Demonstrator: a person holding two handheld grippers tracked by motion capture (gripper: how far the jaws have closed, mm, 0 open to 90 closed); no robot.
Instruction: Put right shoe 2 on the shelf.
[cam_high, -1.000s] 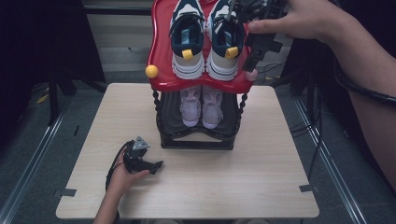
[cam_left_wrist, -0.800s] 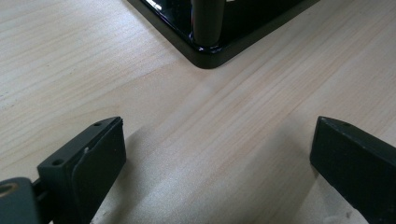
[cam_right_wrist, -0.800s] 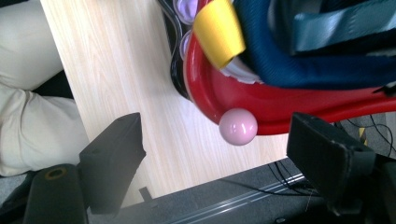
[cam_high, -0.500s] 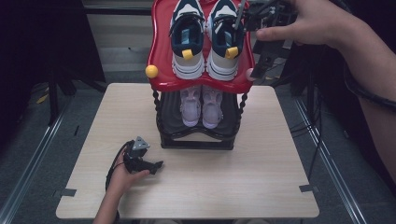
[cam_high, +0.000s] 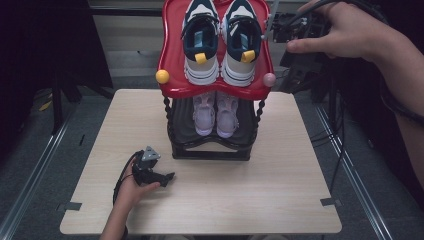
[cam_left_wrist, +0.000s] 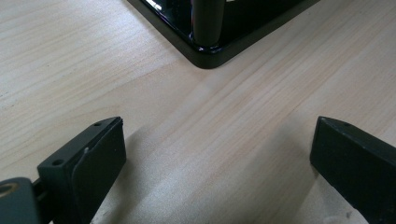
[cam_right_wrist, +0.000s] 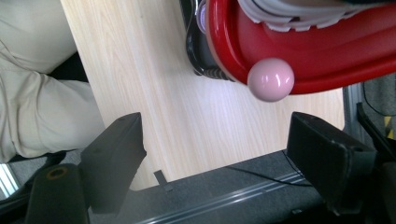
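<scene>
Resting left gripper (cam_left_wrist: 217, 144): lies on the table (cam_high: 280, 200) at the 7 o'clock corner, tongs wide with nothing between them; too far off to steady anything.
Black rack (cam_high: 210, 150): stands mid-table, tall and narrow; a sideways shove up top could rock it.
Pale shoes (cam_high: 216, 115): sit on the lower shelf, out of harm.
Red tray (cam_high: 172, 65): top shelf, overhanging the posts; a knock at its 4 o'clock corner would tilt it.
Pink ball (cam_right_wrist: 271, 79): the knob on that corner, just ahead of the right gripper's jaws, easily clipped.
Navy sneakers (cam_high: 241, 45): side by side on the tray, loose; a jolt could slide one off.
Right gripper (cam_right_wrist: 215, 140): hangs at the tray's 3 o'clock, tongs wide, holding nothing.
</scene>
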